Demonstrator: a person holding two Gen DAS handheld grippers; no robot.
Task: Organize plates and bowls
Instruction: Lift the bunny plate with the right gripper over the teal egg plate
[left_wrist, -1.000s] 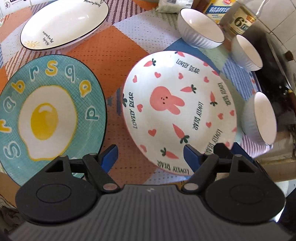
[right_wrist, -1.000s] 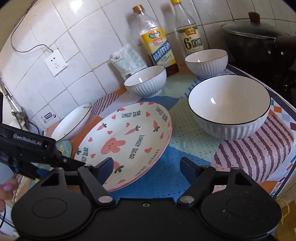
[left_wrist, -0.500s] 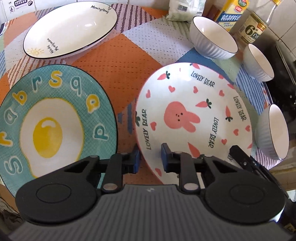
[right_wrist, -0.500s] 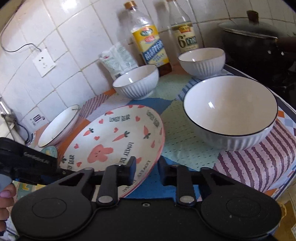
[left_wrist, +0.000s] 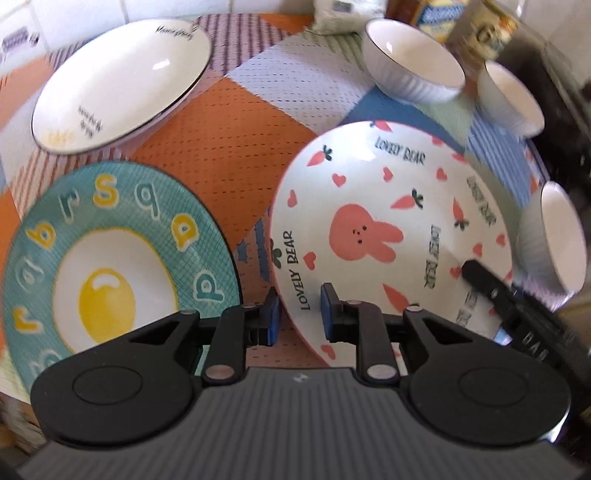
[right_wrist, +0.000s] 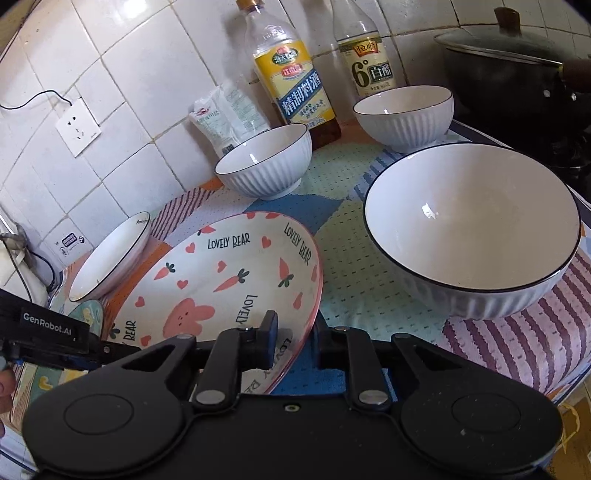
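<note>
Both grippers, left gripper (left_wrist: 298, 314) and right gripper (right_wrist: 291, 341), jaws clenched on near rim of bunny plate (left_wrist: 373, 221). Egg plate (left_wrist: 110, 273) just left of it, three bowls beyond. Nothing stacked yet; sorting barely begun.

left black plastic gripper (left_wrist: 297, 314): blue pads, silver pivot screws | right black plastic gripper (right_wrist: 291, 332): black pads, ribbed housing | white "GenRobot.AI" lettering at 9 o'clock

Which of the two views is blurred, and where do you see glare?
Left wrist view: motion blur, strongest on the bottles and the outer bowl; the bunny plate stays readable. Right wrist view: sharp, with small glare spots inside the big bowl and fisheye-curved wall tiles.
</note>
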